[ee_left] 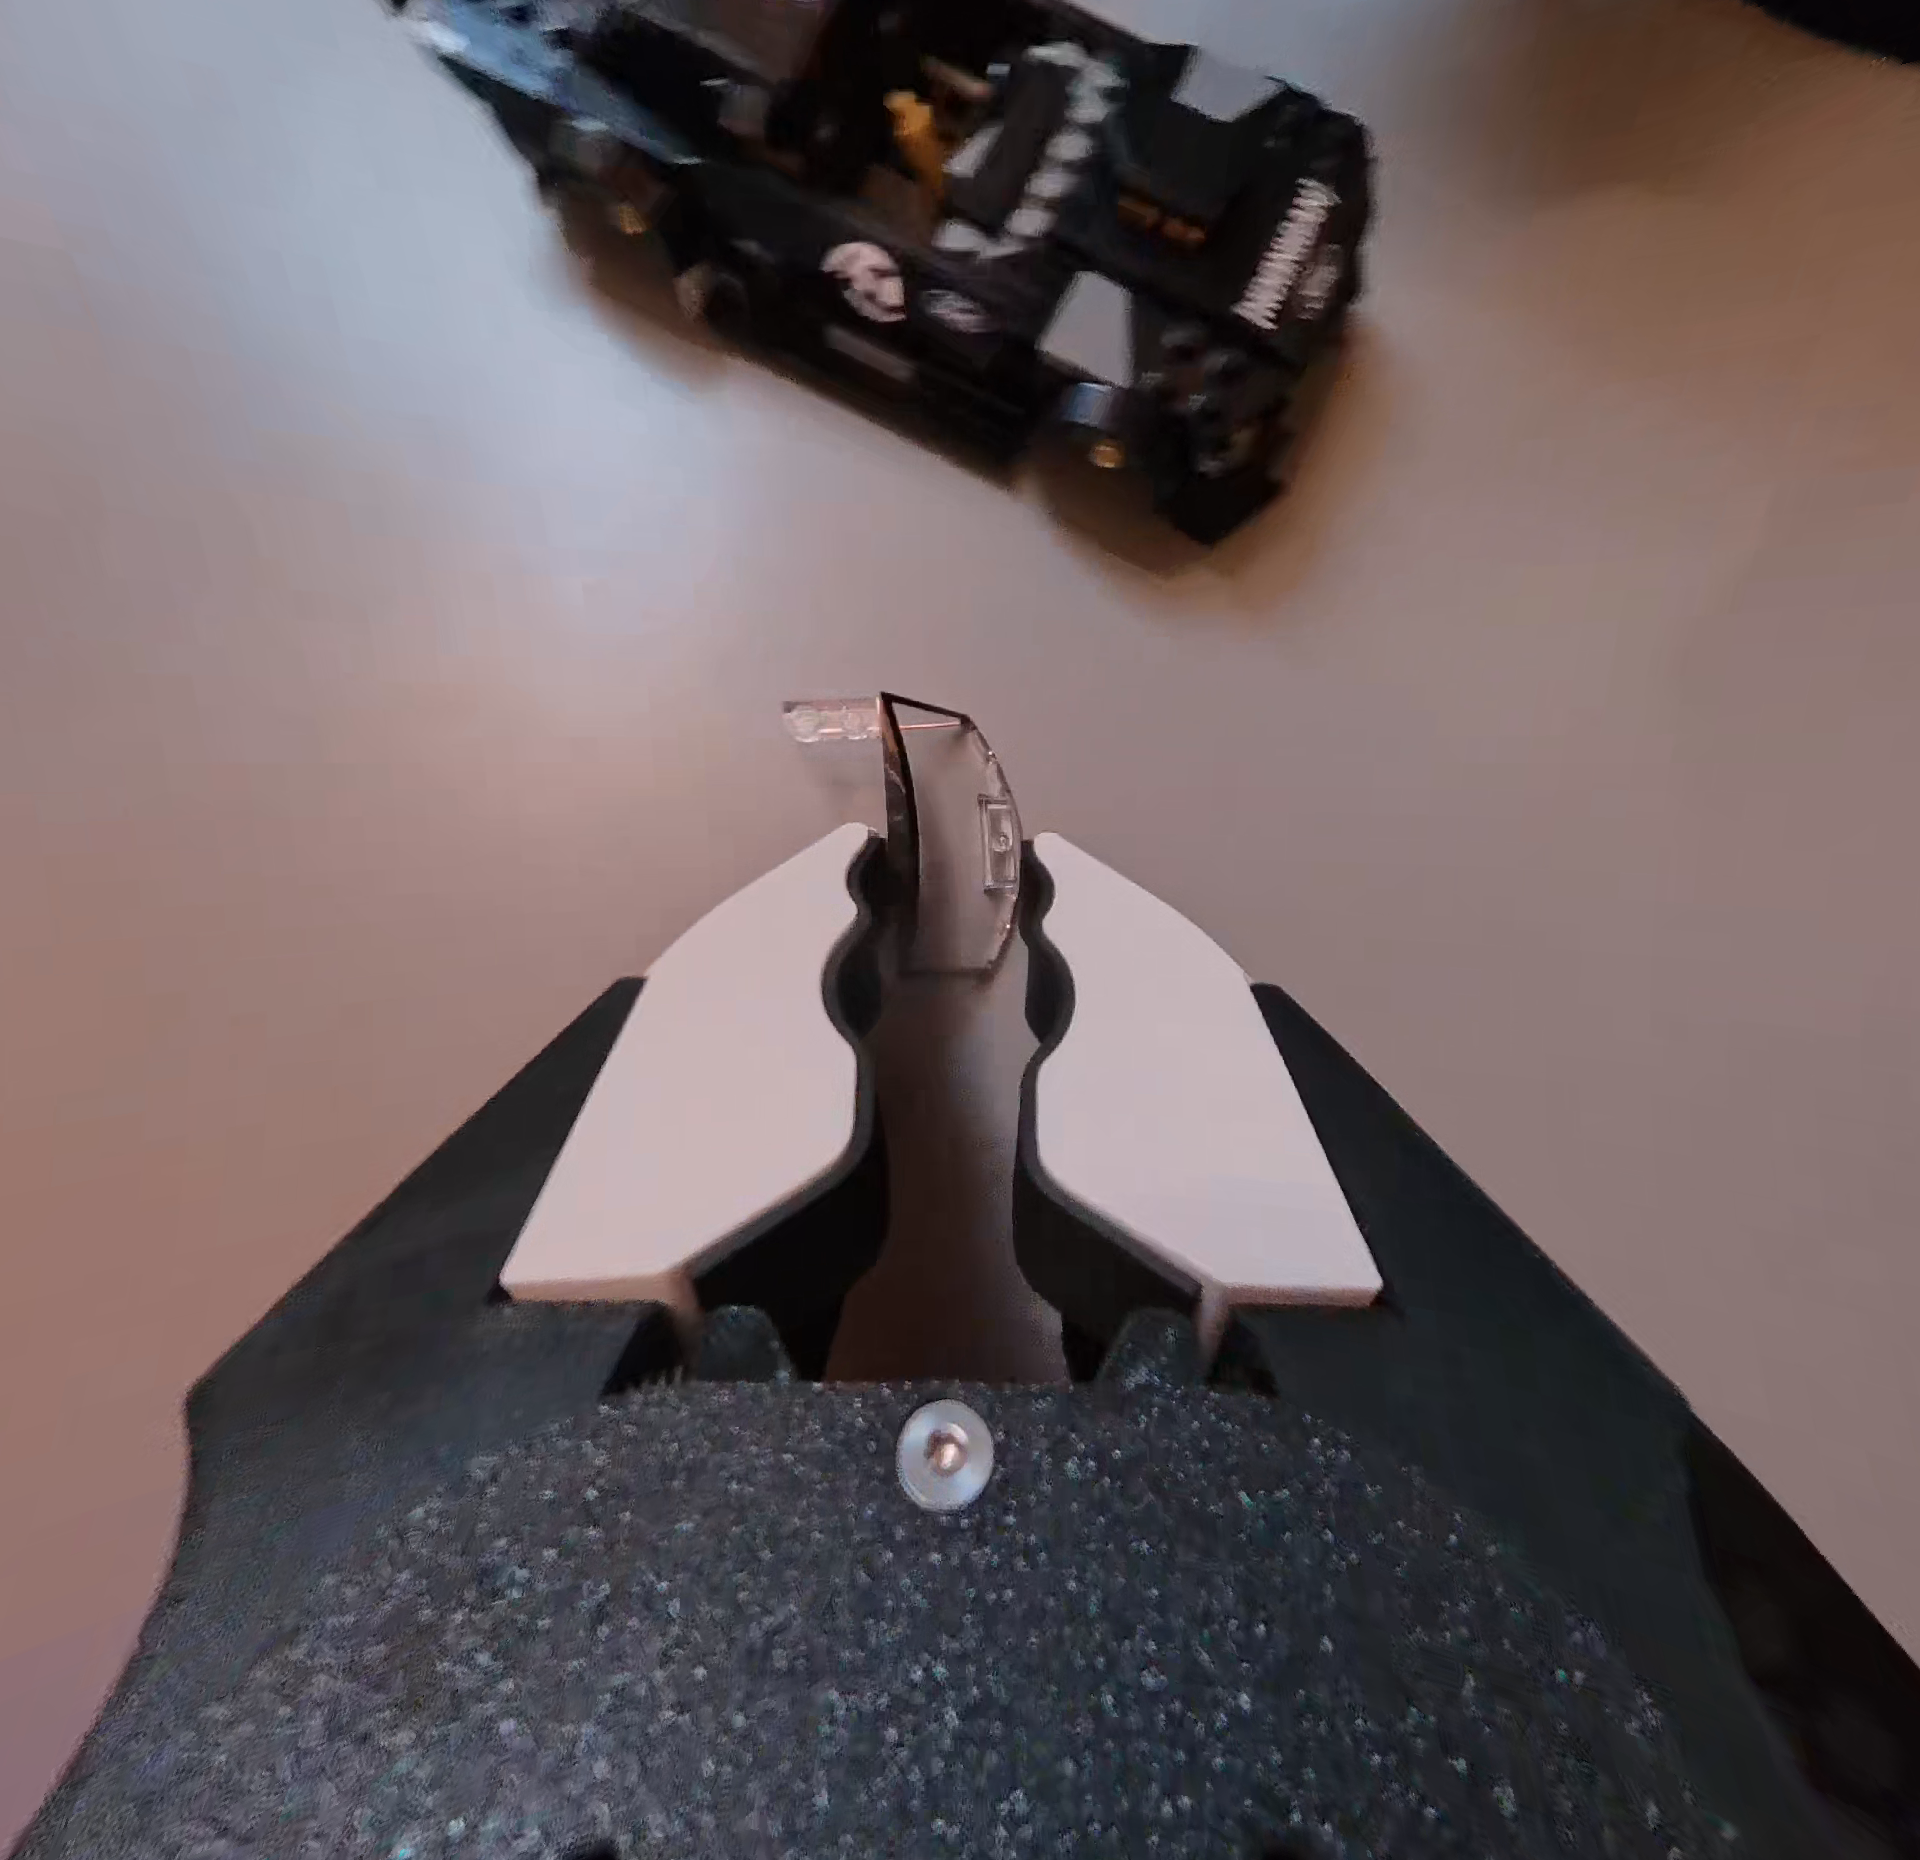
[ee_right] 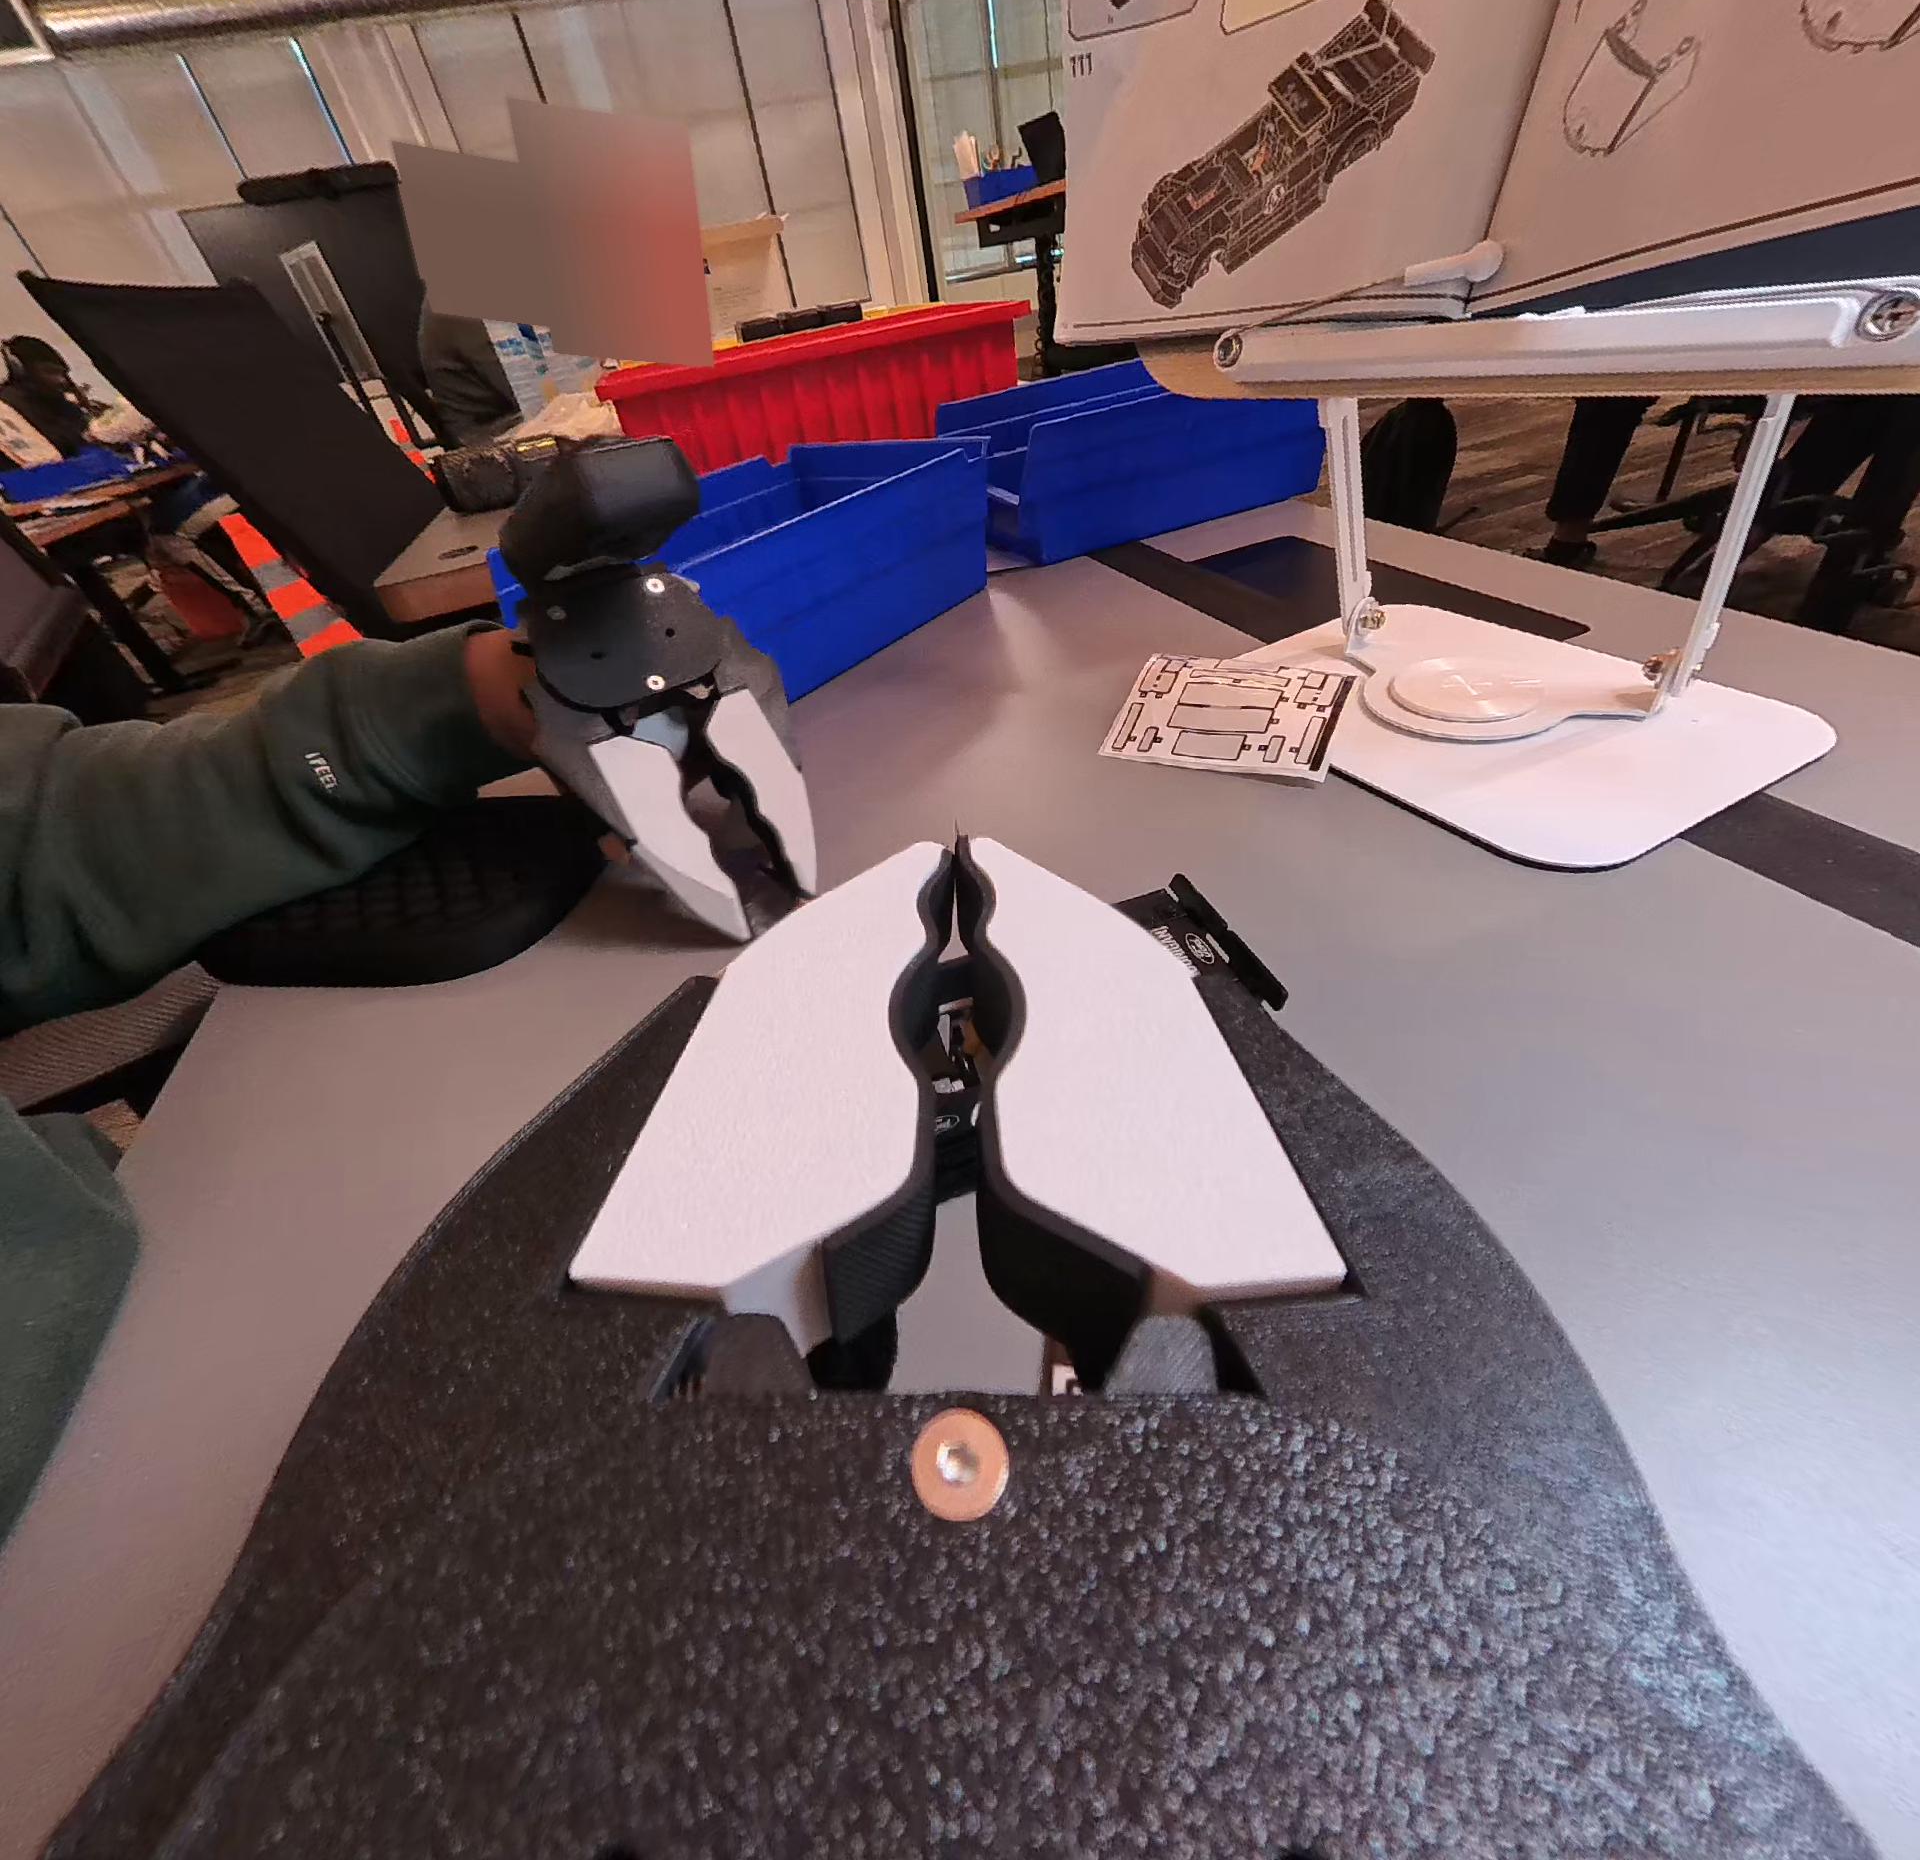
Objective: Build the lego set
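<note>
Grey table (ee_right: 1558, 1135), blue bins (ee_right: 831, 553) and instruction booklet (ee_right: 1299, 148) on a white stand (ee_right: 1558, 761) behind. Left gripper (ee_left: 951, 854) clamps a clear windshield piece (ee_left: 951, 844). Black lego car (ee_left: 935, 241) sits beyond it, blurred. Right gripper (ee_right: 961, 860) nearly closed over the car, grasp unclear.

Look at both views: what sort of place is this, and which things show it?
Probably a shared workshop or lab, not a home: exposed ducting overhead, red and blue parts bins on grey worktables, and other benches behind. An instruction booklet sits on a white stand.
</note>
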Demonstrator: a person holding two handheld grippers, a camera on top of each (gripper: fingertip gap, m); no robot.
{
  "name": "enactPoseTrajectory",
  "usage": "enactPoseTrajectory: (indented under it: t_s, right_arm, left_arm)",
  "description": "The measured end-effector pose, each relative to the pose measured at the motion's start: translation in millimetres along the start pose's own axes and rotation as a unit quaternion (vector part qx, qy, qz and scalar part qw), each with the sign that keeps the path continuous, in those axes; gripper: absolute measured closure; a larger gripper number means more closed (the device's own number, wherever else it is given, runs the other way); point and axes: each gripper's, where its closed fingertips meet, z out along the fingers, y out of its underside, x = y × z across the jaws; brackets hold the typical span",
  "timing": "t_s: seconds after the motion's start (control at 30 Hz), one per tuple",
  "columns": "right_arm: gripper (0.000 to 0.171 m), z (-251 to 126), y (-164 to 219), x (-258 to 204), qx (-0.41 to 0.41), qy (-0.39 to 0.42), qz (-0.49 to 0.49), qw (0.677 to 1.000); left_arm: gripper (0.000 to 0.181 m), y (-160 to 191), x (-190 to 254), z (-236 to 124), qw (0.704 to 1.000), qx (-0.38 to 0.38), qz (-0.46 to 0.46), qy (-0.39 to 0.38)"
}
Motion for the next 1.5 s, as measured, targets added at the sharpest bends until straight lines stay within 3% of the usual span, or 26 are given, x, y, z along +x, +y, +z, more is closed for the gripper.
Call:
enactPoseTrajectory:
  t_s: [0.3, 0.47, 0.63, 1.03, 1.5]
  right_arm:
    - [0.171, -4, -4, 5, 0.009, 0.008, 0.004, 1.000]
    - [0.171, -5, -5, 7, 0.014, 0.011, 0.008, 1.000]
    - [0.171, -5, -6, 7, 0.015, 0.011, 0.008, 1.000]
    - [0.171, -12, -12, 13, 0.026, 0.026, 0.004, 0.999]
    - [0.171, -13, -15, 13, 0.035, 0.026, 0.010, 0.999]
  left_arm:
    - [0.156, -12, 79, 17, 0.985, -0.020, 0.124, 0.118]
    - [0.131, -31, 91, 11, 0.982, 0.027, 0.125, 0.137]
    - [0.125, -87, 62, -8, 0.982, 0.132, 0.120, 0.060]
    - [0.111, -105, 42, 46, 0.974, 0.014, 0.224, 0.019]
    - [0.118, -108, 28, 61, 0.980, 0.008, 0.199, -0.022]
